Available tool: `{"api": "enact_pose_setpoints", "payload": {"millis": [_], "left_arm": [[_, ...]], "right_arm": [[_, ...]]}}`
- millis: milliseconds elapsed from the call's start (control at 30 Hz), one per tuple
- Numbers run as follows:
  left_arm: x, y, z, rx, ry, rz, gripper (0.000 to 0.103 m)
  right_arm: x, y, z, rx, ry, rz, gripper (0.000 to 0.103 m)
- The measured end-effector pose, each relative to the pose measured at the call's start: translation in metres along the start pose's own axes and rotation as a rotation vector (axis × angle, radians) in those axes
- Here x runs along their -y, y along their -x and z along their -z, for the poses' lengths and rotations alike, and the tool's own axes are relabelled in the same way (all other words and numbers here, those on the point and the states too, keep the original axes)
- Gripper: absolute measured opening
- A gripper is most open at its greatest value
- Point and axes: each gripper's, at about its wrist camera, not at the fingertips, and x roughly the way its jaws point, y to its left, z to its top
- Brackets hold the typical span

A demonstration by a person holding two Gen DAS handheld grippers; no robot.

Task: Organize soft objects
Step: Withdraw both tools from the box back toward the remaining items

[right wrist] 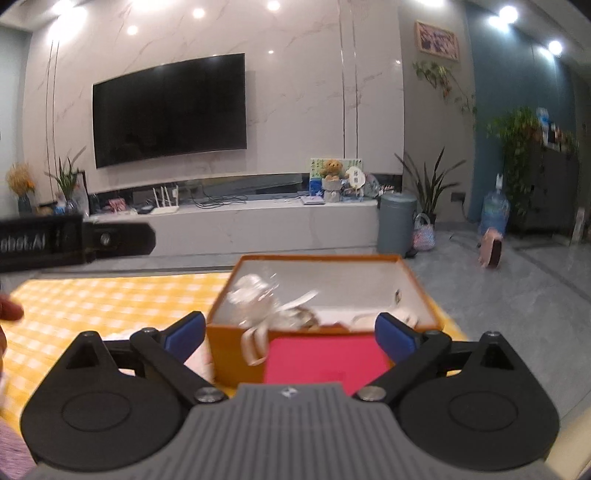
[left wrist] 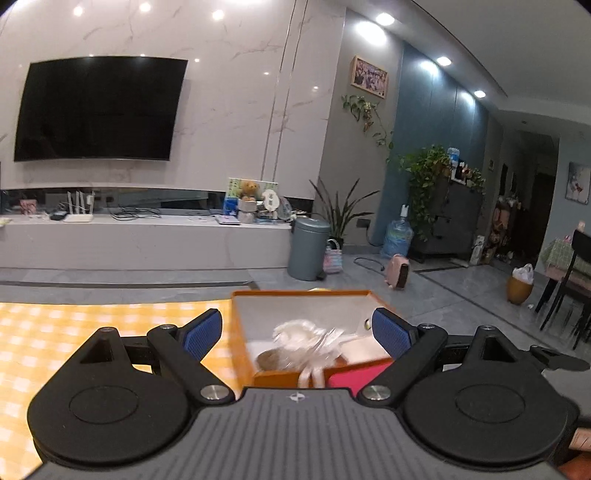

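Both tongs (left wrist: 297, 334) (right wrist: 290, 334) released | yellow checked cloth (left wrist: 92, 325) – orange box (right wrist: 236, 339) | wall television (right wrist: 168, 110)

A pale marble-look wall (left wrist: 240, 92) carries a wide black television (left wrist: 99, 109), its glossy face catching the round ceiling spotlights (left wrist: 384, 18). Below runs a long white media console (left wrist: 147, 240) — on it a white router (left wrist: 78, 212), loose cables and a small teddy bear (left wrist: 248, 190). A grey pedal bin (left wrist: 308, 247) stands on the grey tiled floor (left wrist: 461, 295) at the console's end, with a tall-leaved potted plant (left wrist: 341, 214) just behind. Further right, a blue-grey wall holds a framed picture (left wrist: 369, 76), and trailing green vines (left wrist: 428, 177) spill over a dark cabinet (left wrist: 458, 218). A blue water jug (left wrist: 397, 236) sits beside it — a dark chair (left wrist: 569, 288) at the far right.
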Motion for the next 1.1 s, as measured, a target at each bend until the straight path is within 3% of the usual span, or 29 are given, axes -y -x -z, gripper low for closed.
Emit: {"api": "enact_pose_setpoints", "payload": {"millis": [233,467,700,900,1100], "left_arm": [[-0.019,0.021,0.028,-0.056,0.009,-0.065,0.103],[-0.054,0.026,0.057,-0.141,0.05,-0.195,0.103],[-0.089,0.022,0.077,-0.247,0.104,-0.219,0.103],[-0.113,0.017,0.089,-0.312,0.176,-0.187,0.094],[-0.132,0.006,0.093,-0.351,0.24,-0.164,0.091]], "right_arm": [[-0.026,0.011,0.028,0.016,0.028,-0.024,0.097],[-0.048,0.009,0.053,0.011,0.095,-0.067,0.097],[-0.068,-0.008,0.066,-0.021,0.197,-0.088,0.097],[-0.076,-0.033,0.068,-0.077,0.227,-0.117,0.095],[-0.09,-0.063,0.072,-0.135,0.261,-0.152,0.089]]}}
